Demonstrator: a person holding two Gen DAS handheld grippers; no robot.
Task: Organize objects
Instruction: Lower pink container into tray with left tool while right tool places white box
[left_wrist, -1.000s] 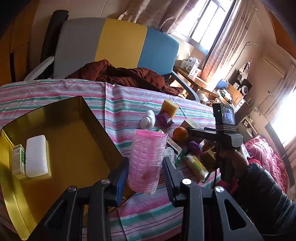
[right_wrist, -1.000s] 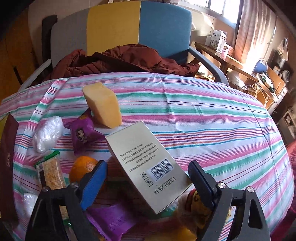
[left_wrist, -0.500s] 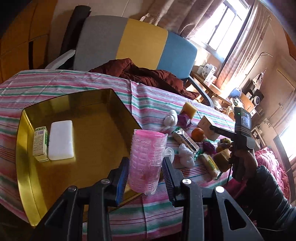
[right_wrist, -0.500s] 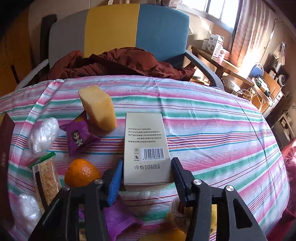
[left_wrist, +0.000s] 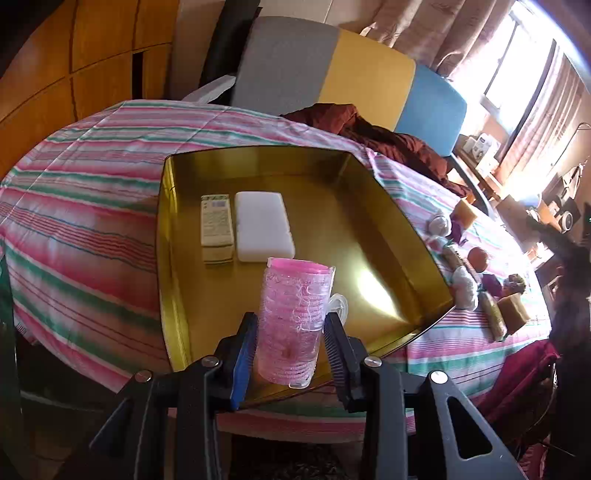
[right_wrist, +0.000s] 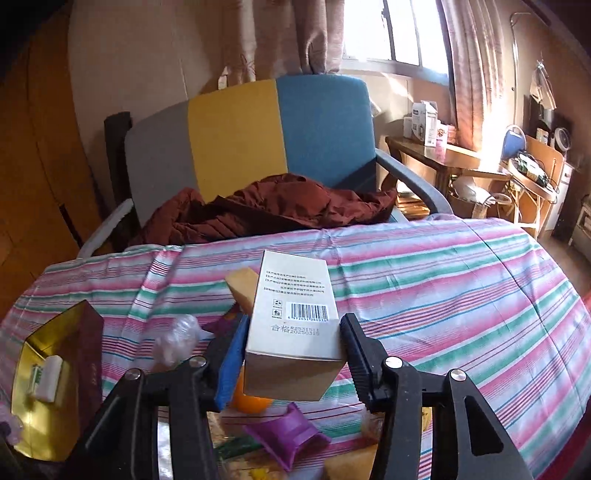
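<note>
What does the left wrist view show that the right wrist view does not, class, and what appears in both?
Only the left wrist view shows the left tongs gripping the pink cup stack over the gold tray. Only the right wrist view shows the right tongs clamping the barcoded box, plus a purple packet. Both show the tray, the white block inside it, the orange, the striped cloth and the chair.

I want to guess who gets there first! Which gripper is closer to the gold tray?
Left. The left gripper holds the pink cup right over the gold tray's near edge. The right gripper, holding the box, is off to the tray's right, above the snacks.
</note>
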